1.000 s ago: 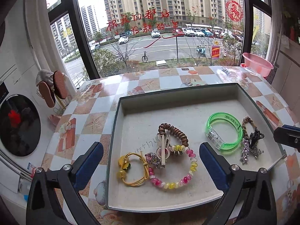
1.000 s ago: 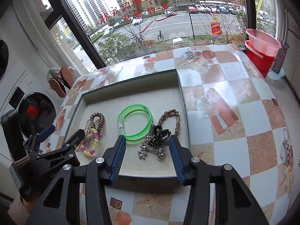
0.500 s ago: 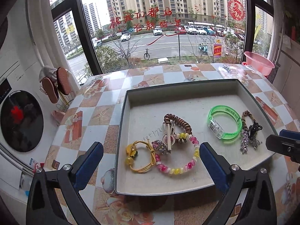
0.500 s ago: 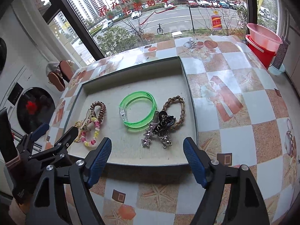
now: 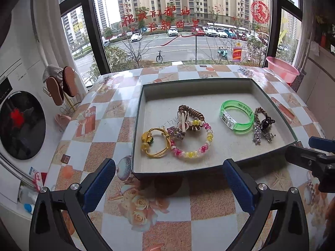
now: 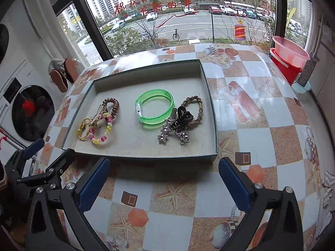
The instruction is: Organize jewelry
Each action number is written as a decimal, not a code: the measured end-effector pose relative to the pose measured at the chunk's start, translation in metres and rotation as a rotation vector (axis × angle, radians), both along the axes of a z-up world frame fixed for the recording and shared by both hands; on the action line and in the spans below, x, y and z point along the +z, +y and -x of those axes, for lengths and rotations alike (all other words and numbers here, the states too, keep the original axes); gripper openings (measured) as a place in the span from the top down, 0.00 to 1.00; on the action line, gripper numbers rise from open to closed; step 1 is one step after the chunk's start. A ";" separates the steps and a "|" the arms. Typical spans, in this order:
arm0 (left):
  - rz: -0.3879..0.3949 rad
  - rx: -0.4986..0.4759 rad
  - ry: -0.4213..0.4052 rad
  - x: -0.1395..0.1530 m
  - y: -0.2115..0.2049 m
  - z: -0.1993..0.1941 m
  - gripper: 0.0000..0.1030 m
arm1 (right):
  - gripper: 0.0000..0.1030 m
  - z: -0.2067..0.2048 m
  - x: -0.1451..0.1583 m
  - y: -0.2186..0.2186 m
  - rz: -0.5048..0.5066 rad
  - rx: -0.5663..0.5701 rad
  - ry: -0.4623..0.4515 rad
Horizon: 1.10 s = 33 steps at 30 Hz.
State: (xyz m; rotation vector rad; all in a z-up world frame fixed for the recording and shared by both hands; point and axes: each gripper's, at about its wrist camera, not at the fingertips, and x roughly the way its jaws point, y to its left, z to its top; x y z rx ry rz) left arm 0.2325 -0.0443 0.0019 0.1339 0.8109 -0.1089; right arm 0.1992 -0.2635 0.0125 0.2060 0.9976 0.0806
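— What sort of place is this?

— A home, a laundry balcony by the look of it. Left of the jaws stands a front-loading washing machine (image 5: 21, 125), and slippers (image 5: 62, 85) hang on a wire rack beside it.

— Anything else?

— Ahead of the jaws, a table (image 5: 100, 125) with a glossy patterned oilcloth, set against a big window (image 5: 188, 21) with red festive stickers; apartment towers and a street with parked cars lie beyond. Far right of the jaws, a pink washbasin (image 6: 290, 51) sits stacked on a red bucket (image 6: 284, 69).
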 end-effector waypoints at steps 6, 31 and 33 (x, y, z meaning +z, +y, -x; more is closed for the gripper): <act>0.015 0.030 -0.020 0.000 0.009 0.031 0.00 | 0.00 0.025 -0.007 0.002 0.008 -0.021 0.012; 0.072 0.081 -0.127 -0.008 0.016 0.090 0.00 | 0.00 0.106 0.013 0.023 0.198 -0.146 -0.283; 0.064 0.081 -0.134 -0.009 0.015 0.088 0.00 | 0.00 0.104 0.012 0.024 0.202 -0.144 -0.278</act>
